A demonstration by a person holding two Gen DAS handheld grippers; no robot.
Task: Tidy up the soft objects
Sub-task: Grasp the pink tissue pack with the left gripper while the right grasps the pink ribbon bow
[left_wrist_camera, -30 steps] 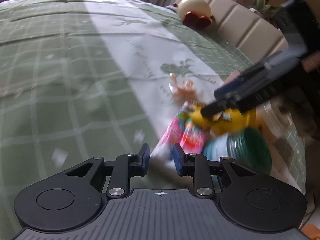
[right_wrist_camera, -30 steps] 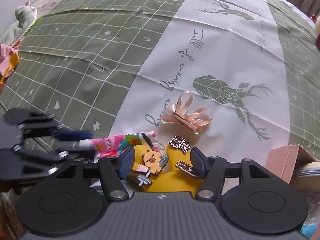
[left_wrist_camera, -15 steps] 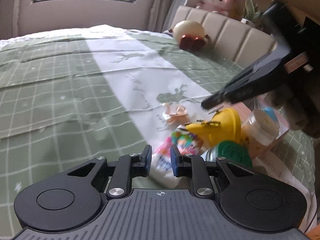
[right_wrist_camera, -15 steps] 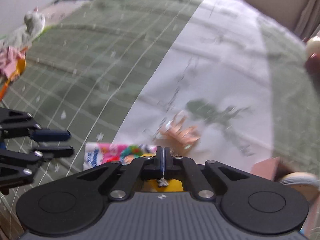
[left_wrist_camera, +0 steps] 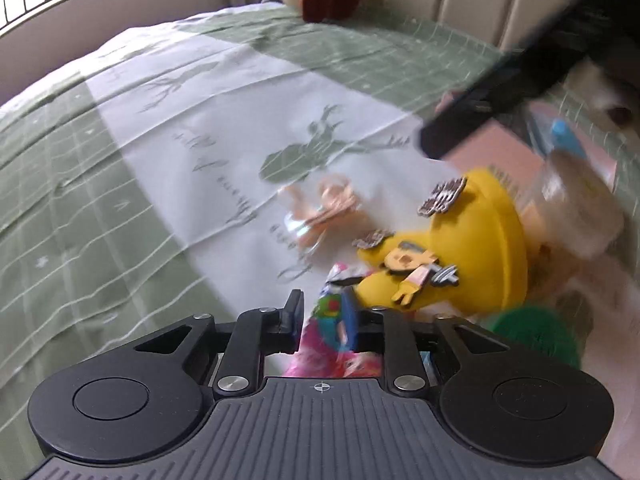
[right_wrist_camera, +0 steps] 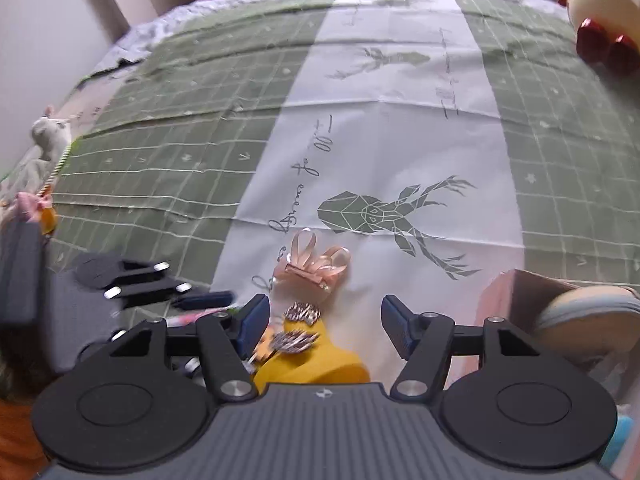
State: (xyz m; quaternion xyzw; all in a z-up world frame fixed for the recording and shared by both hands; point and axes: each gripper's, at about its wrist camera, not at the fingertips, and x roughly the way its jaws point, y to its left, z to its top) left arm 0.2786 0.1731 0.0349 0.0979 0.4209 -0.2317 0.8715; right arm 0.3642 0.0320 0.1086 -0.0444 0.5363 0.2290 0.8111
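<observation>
Clutter sits at the near edge of the green-and-white checked bed cover point(right_wrist_camera: 168, 168); beyond lies open room. Left gripper point(left_wrist_camera: 322, 314) pinches the pink printed soft packet point(left_wrist_camera: 332, 344), jaws just opening. Right gripper point(right_wrist_camera: 324, 322) spread over the yellow felt hat point(right_wrist_camera: 316, 364), jaws just opening

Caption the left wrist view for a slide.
Left gripper clamps a colourful packet beside a yellow cap on the bed.

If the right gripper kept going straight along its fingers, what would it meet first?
Most likely the yellow hat lying between the right gripper's open fingers; the pink ribbon bow lies just beyond, though depth is hard to judge.
</observation>
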